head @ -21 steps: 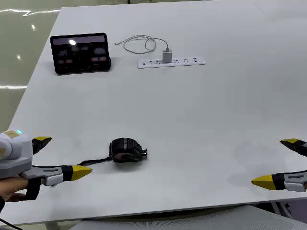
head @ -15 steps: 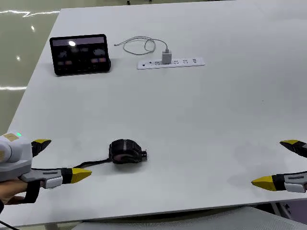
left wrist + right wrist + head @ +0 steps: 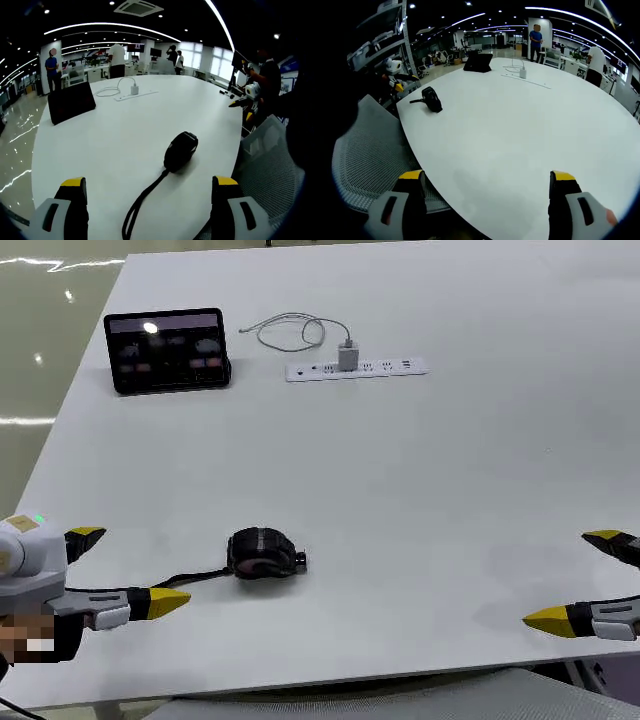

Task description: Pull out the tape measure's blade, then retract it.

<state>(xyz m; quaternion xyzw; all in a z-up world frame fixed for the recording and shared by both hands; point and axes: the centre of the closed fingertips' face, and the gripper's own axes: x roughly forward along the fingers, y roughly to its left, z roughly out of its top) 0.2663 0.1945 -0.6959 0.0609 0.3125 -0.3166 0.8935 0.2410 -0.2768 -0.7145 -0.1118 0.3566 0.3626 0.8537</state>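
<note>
A black tape measure lies on the white table near its front edge, with a black wrist strap trailing to its left. My left gripper stands open a short way left of it, the strap end near its lower fingertip. In the left gripper view the tape measure sits ahead, between and beyond the open gripper, the strap running back toward it. My right gripper is open at the table's right front edge, far from the tape measure; nothing lies within its reach.
A dark tablet stands at the back left. A white power strip with a plugged charger and coiled cable lies at the back middle. A grey mesh chair sits below the table's front edge. People stand far off in the room.
</note>
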